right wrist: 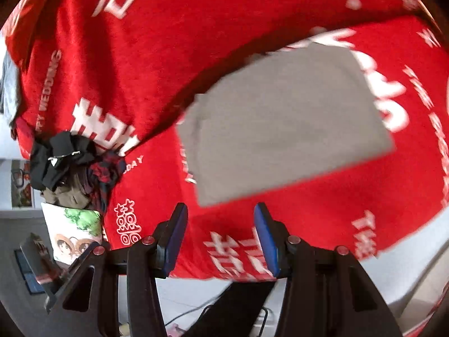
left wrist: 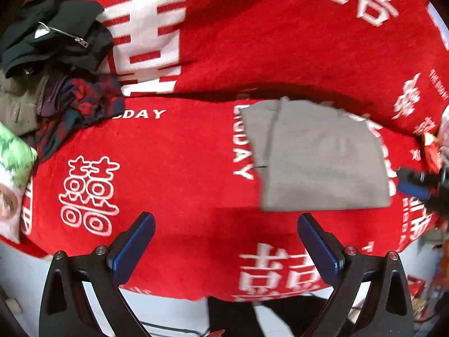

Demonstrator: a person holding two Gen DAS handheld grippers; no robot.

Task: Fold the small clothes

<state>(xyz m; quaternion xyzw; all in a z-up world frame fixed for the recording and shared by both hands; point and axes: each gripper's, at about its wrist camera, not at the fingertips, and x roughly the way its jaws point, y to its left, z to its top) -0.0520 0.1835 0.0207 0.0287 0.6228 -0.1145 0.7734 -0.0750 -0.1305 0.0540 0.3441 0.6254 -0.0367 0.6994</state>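
Likely grey cloth [left wrist: 320, 154] light, floppy: pinch near hem. Left gripper [left wrist: 226, 219], right gripper [right wrist: 220, 210] both agape, empty.

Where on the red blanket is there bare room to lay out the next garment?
Free: the stretch between the clothes pile and the folded grey garment, running to the blanket's near edge. Crowded: the pile's corner beside the printed pillow.

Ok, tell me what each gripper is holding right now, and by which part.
Nothing. The left gripper and right gripper are both open and empty above the red blanket; the folded grey garment lies free.
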